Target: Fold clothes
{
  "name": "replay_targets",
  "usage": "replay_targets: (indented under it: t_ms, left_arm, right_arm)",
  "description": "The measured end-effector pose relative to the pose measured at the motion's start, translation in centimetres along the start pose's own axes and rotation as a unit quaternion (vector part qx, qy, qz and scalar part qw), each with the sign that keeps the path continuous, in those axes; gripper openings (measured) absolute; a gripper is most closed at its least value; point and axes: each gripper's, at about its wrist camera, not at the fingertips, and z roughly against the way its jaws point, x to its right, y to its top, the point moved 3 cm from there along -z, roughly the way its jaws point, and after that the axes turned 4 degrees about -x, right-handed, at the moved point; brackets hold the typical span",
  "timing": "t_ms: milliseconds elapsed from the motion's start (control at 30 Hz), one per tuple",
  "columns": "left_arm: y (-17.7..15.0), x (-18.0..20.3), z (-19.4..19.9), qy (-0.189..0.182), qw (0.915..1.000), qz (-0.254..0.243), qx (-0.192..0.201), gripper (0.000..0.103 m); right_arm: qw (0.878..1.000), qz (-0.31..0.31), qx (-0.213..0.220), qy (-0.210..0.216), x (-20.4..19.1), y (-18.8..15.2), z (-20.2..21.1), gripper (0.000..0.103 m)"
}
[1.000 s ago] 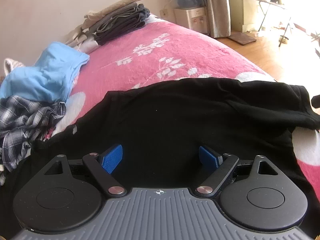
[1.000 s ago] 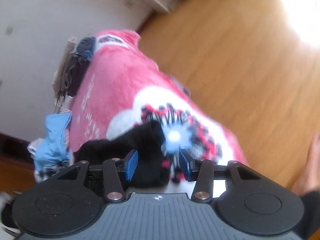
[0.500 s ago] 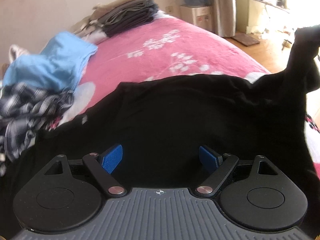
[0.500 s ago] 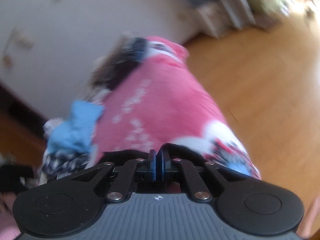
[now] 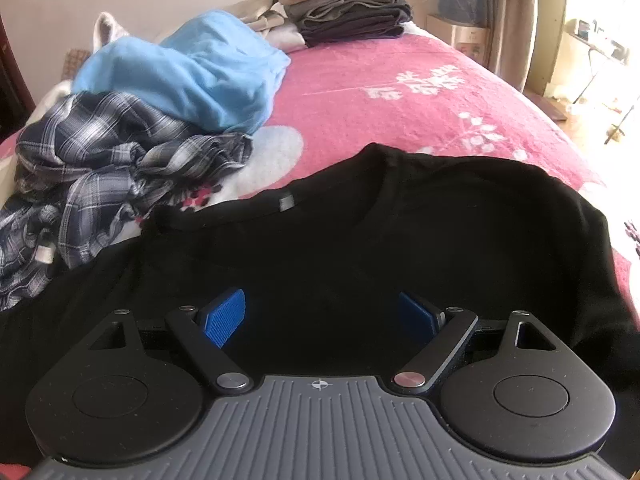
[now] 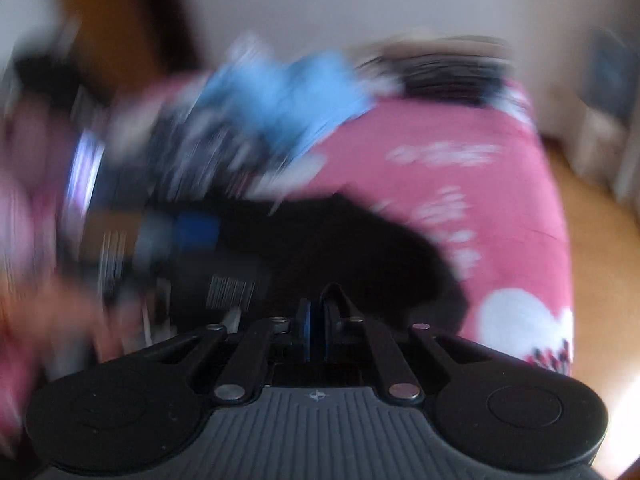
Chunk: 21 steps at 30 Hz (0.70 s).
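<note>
A black T-shirt (image 5: 400, 232) lies spread on the pink bed, its collar and grey label toward the far side. Just above its near part my left gripper (image 5: 322, 318) stands open, blue pads wide apart with nothing between them. In the right wrist view my right gripper (image 6: 316, 322) is shut on a fold of the black T-shirt (image 6: 340, 248), holding it over the shirt's body. That view is blurred by motion. The other gripper (image 6: 188, 236) appears as a blue smear at its left.
A plaid shirt (image 5: 100, 176) and a light blue garment (image 5: 192, 76) lie heaped at the left. A stack of folded clothes (image 5: 348, 8) sits at the far end of the pink bedspread (image 5: 400, 92). Wooden floor (image 6: 592, 260) lies off the bed's right side.
My right gripper shut on the shirt's right sleeve, lifted it and swung it left over the shirt. The raised sleeve has left the left wrist view, and the left gripper turned leftward.
</note>
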Motion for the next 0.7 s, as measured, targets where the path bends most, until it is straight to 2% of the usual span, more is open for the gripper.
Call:
replay_targets:
  t_ms: [67, 133, 200, 233, 300, 333, 400, 533, 567, 667, 700]
  left_arm:
    - [-0.1, -0.1, 0.2, -0.011, 0.9999, -0.008, 0.004, 0.084]
    - [-0.3, 0.2, 0.6, -0.026, 0.9994, -0.020, 0.011, 0.084]
    - [-0.5, 0.8, 1.2, -0.048, 0.9978, -0.040, 0.022, 0.085]
    - [-0.7, 1.2, 1.5, -0.062, 0.9963, -0.053, 0.029, 0.085]
    - [-1.3, 2.2, 2.2, -0.082, 0.9924, -0.082, 0.040, 0.085]
    - [-1.8, 2.7, 2.5, -0.090, 0.9901, -0.099, 0.044, 0.085]
    - [-2.6, 3.6, 3.1, -0.105, 0.9845, -0.131, 0.051, 0.084]
    - [-4.2, 5.5, 4.3, -0.134, 0.9692, -0.196, 0.066, 0.083]
    - [-4.7, 6.0, 4.6, -0.141, 0.9646, -0.212, 0.070, 0.082]
    - [-6.1, 6.6, 5.6, -0.143, 0.9497, -0.268, 0.074, 0.082]
    - [-6.6, 6.7, 5.9, -0.141, 0.9441, -0.288, 0.075, 0.082]
  right_arm:
    - [0.999, 0.040, -0.025, -0.017, -2.3, -1.4, -1.3, 0.018]
    - [0.999, 0.030, -0.026, -0.017, -2.9, -2.7, -1.2, 0.021]
    - [1.000, -0.023, -0.007, -0.004, -1.9, -3.4, 0.4, 0.023]
    - [0.998, -0.059, 0.005, 0.003, -0.7, -3.8, 1.3, 0.028]
    - [0.989, -0.146, 0.028, 0.014, 2.1, -4.7, 3.0, 0.030]
    - [0.981, -0.191, 0.031, 0.020, 3.6, -4.9, 3.3, 0.030]
    - [0.956, -0.290, 0.025, 0.035, 6.7, -6.0, 3.1, 0.030]
    - [0.892, -0.443, 0.020, 0.092, 10.7, -8.0, 2.0, 0.031]
    - [0.877, -0.467, 0.018, 0.114, 11.1, -8.3, 1.3, 0.031]
    - [0.846, -0.514, -0.010, 0.141, 11.0, -9.1, -0.9, 0.031]
    - [0.842, -0.522, -0.019, 0.137, 10.8, -9.3, -1.4, 0.031]
